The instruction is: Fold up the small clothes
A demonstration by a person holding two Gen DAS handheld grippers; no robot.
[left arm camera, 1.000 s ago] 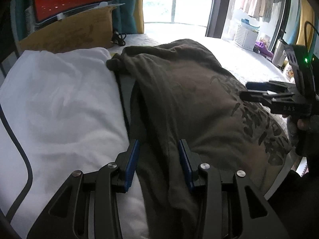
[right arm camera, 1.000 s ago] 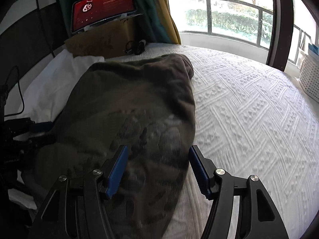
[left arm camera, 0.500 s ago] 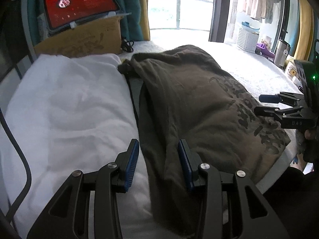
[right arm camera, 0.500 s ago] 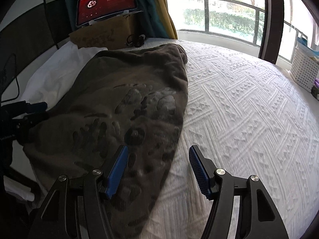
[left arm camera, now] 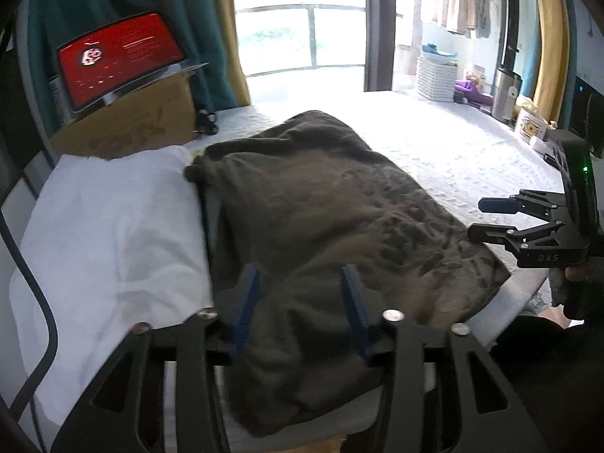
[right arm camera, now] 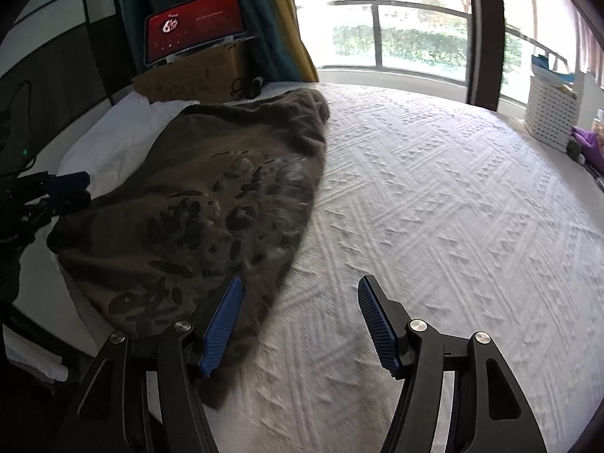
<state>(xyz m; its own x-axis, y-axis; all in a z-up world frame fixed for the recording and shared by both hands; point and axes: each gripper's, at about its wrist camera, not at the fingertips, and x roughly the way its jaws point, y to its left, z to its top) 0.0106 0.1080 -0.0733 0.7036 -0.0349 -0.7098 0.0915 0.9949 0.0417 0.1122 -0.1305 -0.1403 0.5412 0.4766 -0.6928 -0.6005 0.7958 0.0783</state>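
Shirt (left arm camera: 321, 226) released — left gripper (left arm camera: 300, 302) just widened, right gripper (right arm camera: 300, 324) gaping, empty; we should regrip hem corners evenly.

Bed (right arm camera: 434, 196): covered w/ white textured spread.
Garment (right arm camera: 211, 196): dark brown, printed, laid flat on spread, left part.
Pillow (left arm camera: 109, 234): white, beside garment, edges touching.
Cardboard box (left arm camera: 132, 128): set at far end behind pillow.
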